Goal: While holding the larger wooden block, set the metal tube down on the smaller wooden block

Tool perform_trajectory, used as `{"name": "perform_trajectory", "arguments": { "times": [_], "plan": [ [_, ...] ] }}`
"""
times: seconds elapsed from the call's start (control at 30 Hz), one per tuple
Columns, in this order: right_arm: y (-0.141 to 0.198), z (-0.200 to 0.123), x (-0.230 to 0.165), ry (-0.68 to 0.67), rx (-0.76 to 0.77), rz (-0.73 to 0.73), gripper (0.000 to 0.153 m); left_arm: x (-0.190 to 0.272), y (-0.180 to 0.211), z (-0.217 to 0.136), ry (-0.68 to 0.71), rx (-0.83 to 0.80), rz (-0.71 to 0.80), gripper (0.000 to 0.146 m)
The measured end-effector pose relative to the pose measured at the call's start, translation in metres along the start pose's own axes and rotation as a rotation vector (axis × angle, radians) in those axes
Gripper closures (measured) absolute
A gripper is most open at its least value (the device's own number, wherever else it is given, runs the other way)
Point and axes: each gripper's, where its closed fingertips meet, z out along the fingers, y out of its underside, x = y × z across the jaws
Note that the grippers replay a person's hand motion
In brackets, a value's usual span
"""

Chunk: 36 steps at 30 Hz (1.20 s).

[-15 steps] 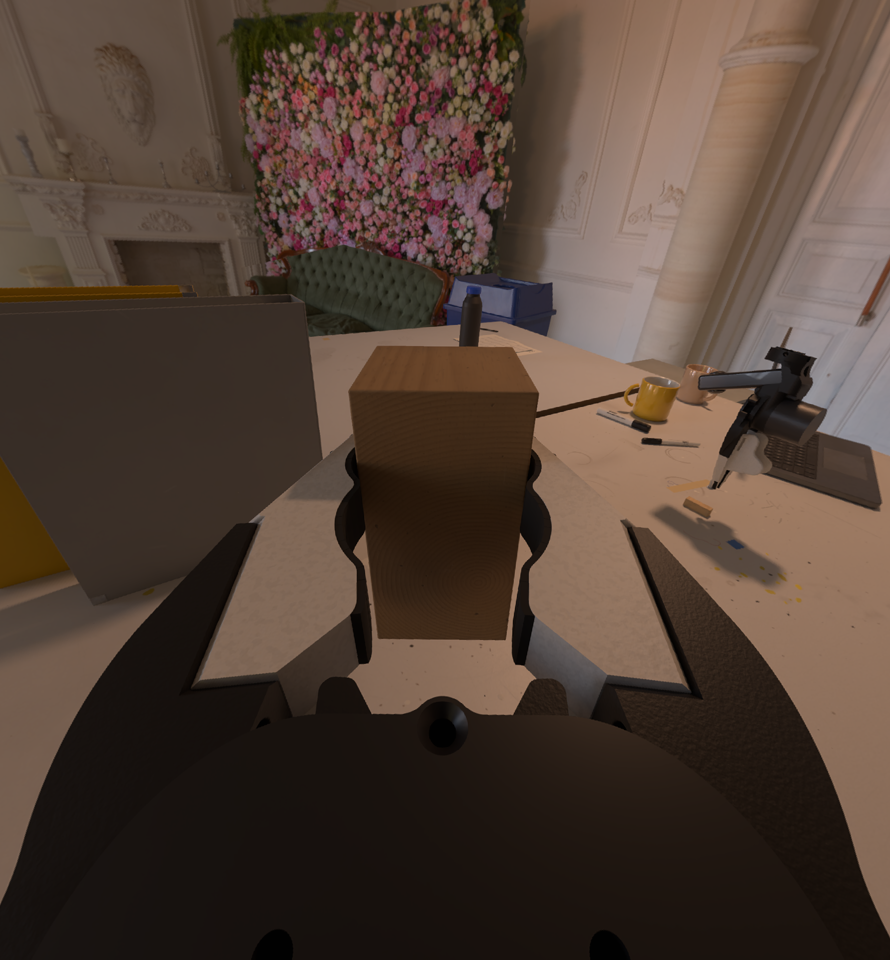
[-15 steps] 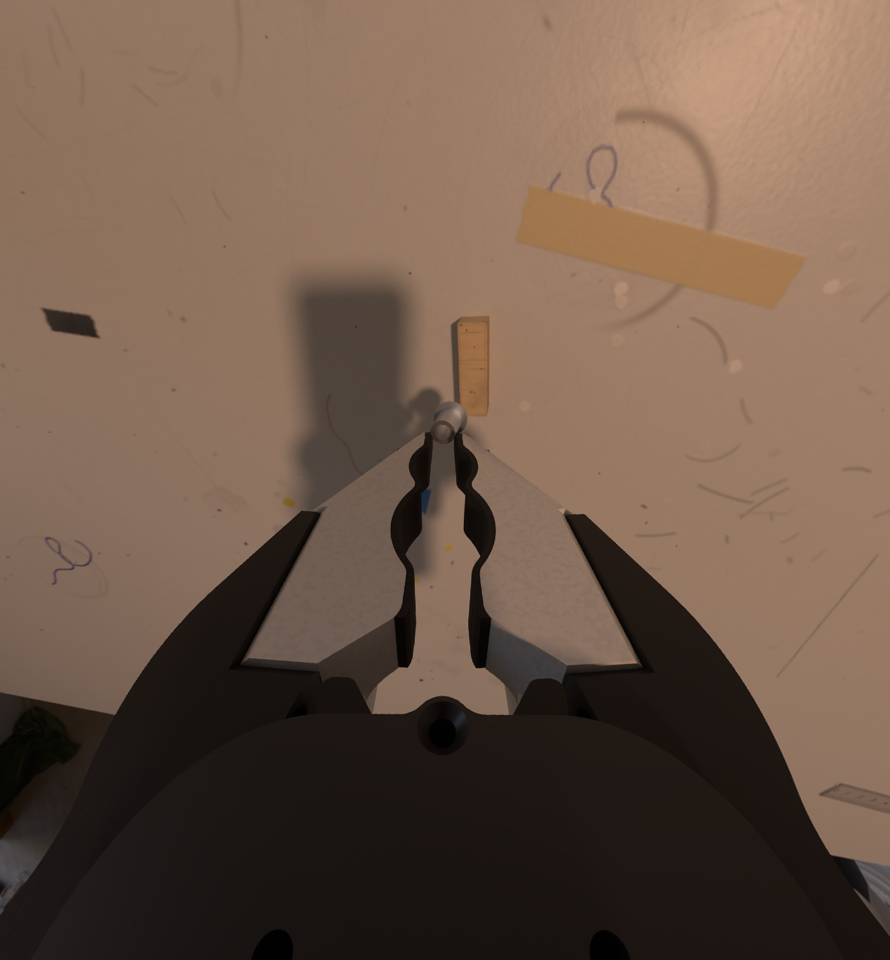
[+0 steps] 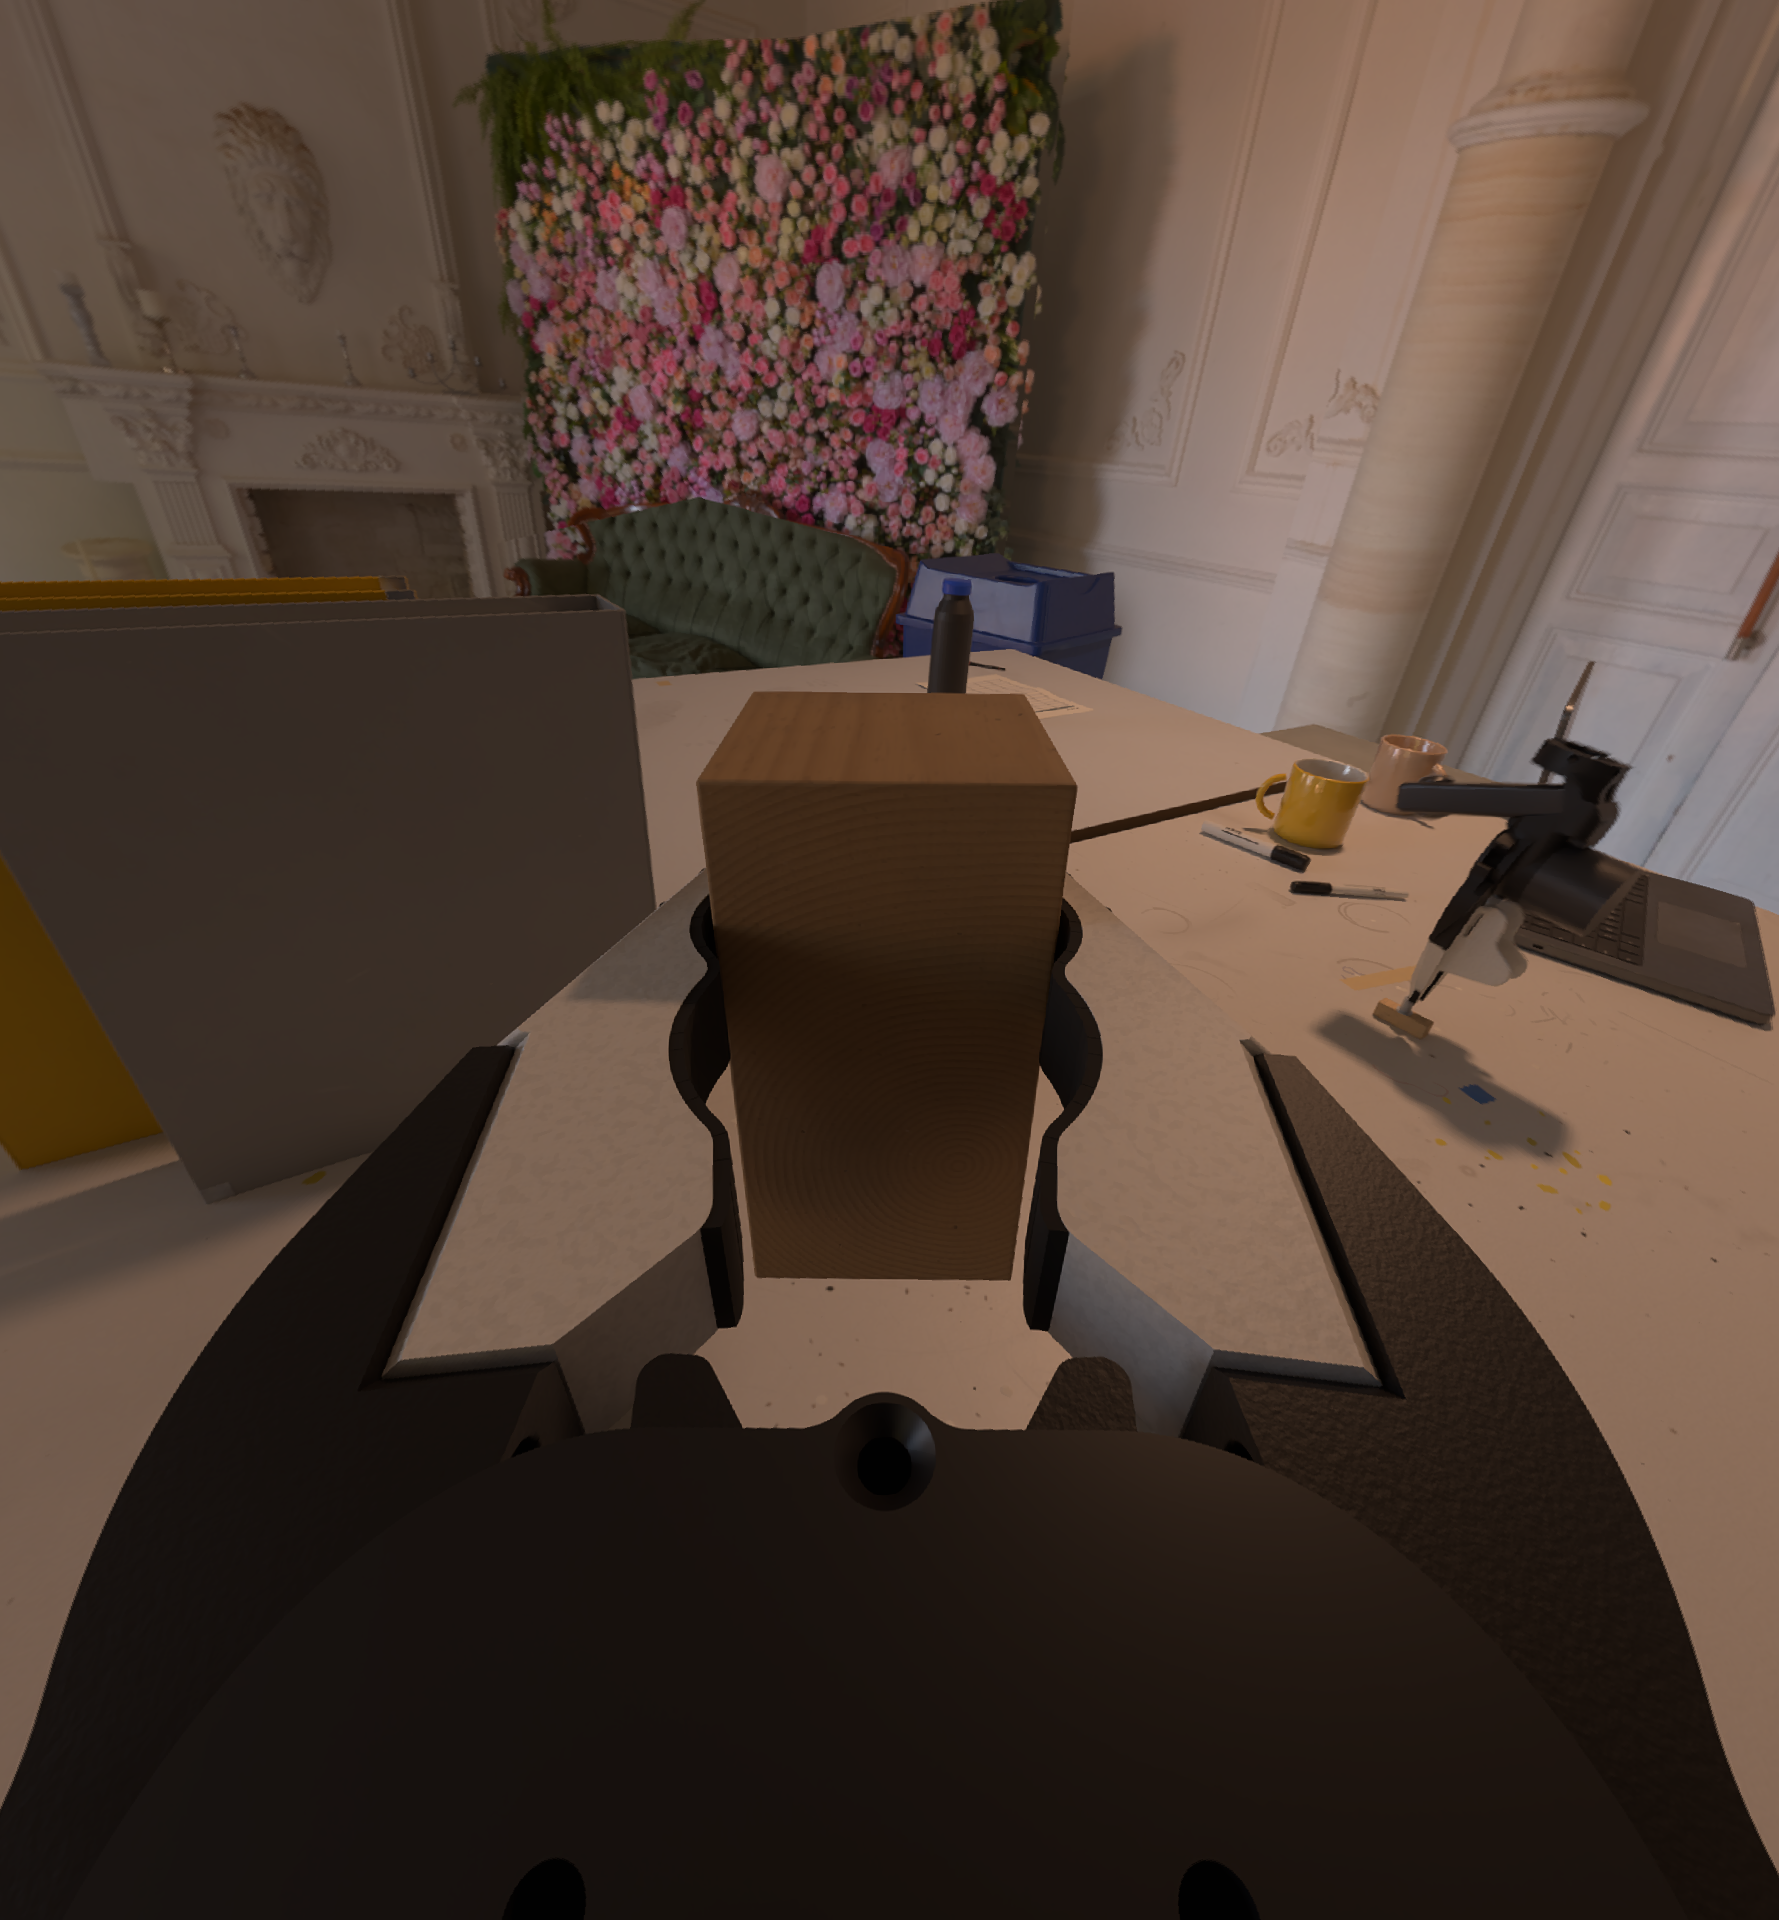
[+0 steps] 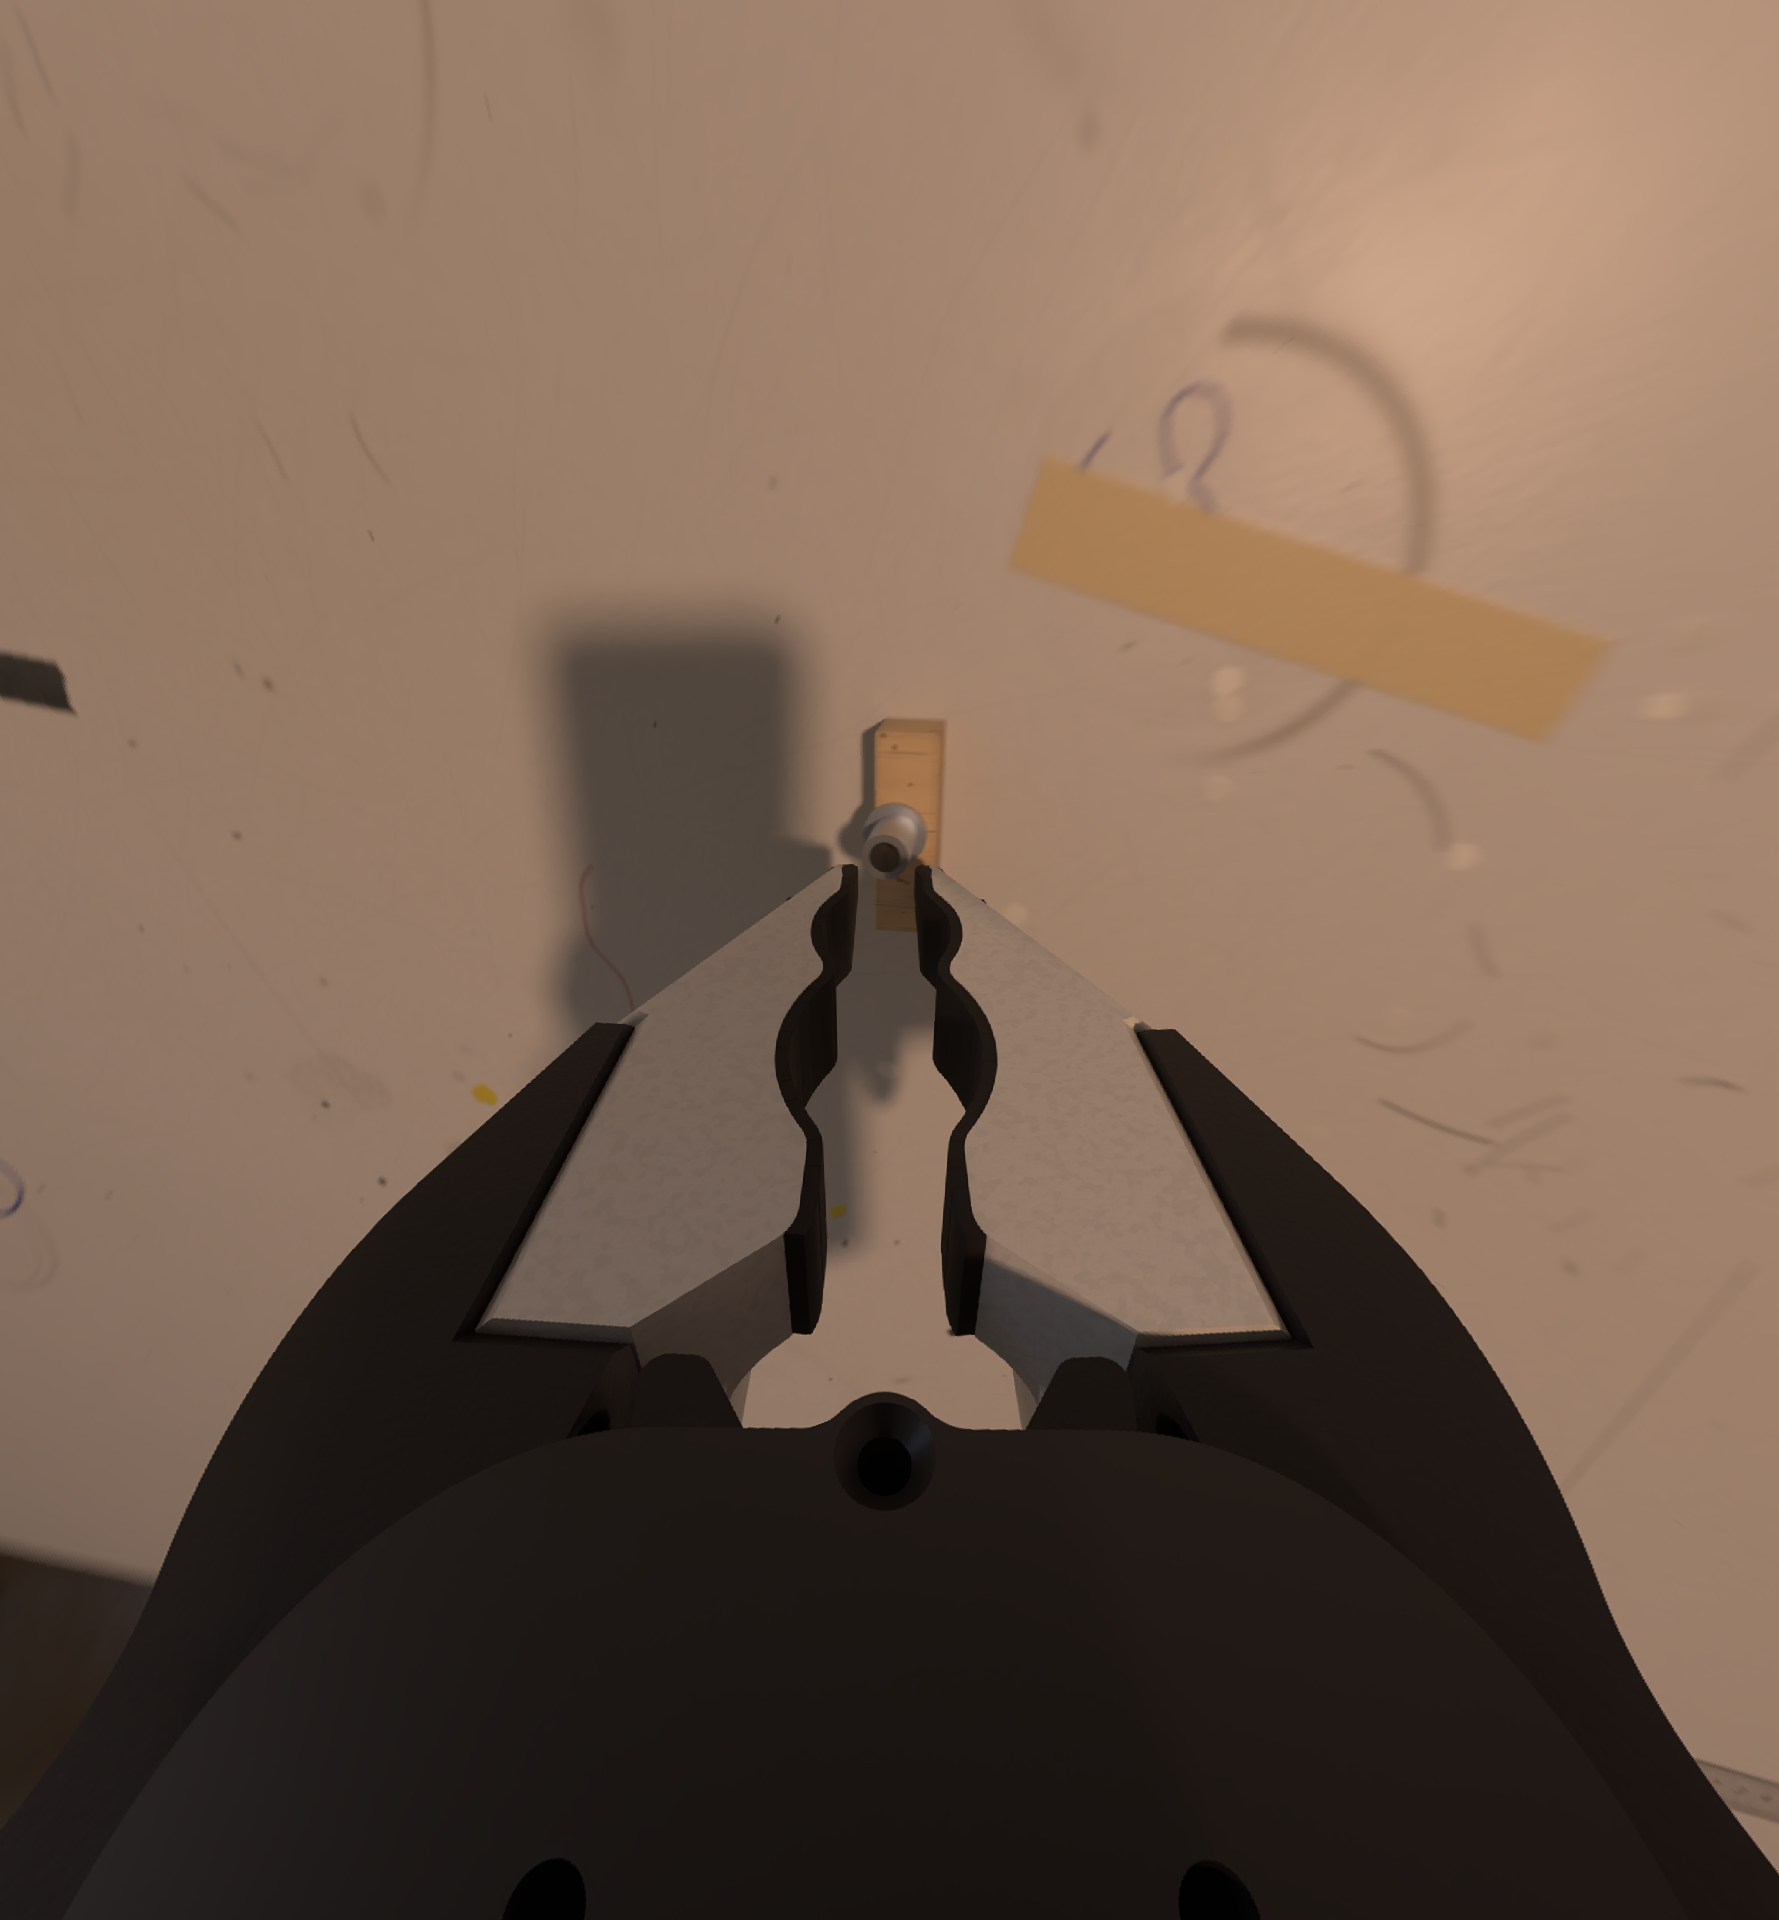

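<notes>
My left gripper (image 3: 885, 1039) is shut on the larger wooden block (image 3: 885, 987) and holds it upright above the table. In the right wrist view my right gripper (image 4: 885, 883) points down at the table and is shut on the thin metal tube (image 4: 890, 836), seen end-on at the fingertips. The smaller wooden block (image 4: 911, 764) lies flat on the table right under the tube. In the left wrist view the right gripper (image 3: 1425, 982) hangs at the right with the tube's lower end at the small block (image 3: 1404, 1018). I cannot tell if they touch.
Grey and yellow panels (image 3: 293, 883) stand close on the left. A yellow mug (image 3: 1316, 802), a pink mug (image 3: 1410, 764), markers (image 3: 1259, 844), a laptop (image 3: 1674, 935) and a dark bottle (image 3: 949, 634) are on the table (image 3: 1487, 1299). A tan tape strip (image 4: 1300, 597) lies near the small block.
The right gripper has moved down and sideways with the tube, so the tube now sits over the small block instead of beside its end. The left gripper and large block have not moved.
</notes>
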Motion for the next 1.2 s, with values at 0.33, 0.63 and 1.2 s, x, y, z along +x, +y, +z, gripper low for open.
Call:
{"name": "perform_trajectory", "arguments": {
  "times": [0.33,0.63,1.2],
  "plan": [
    [-0.038,-0.126,-0.213,-0.156,0.669,-0.390,0.121,-0.016,-0.007,-0.018,-0.072,0.035,-0.004,0.087],
    [-0.031,-0.020,-0.275,-0.015,0.284,-0.398,0.115,-0.007,-0.009,-0.027,-0.050,0.034,0.024,0.087],
    [0.001,0.024,-0.324,-0.025,0.031,-0.393,0.147,-0.017,-0.021,-0.053,-0.049,0.104,0.007,0.087]
  ]
}}
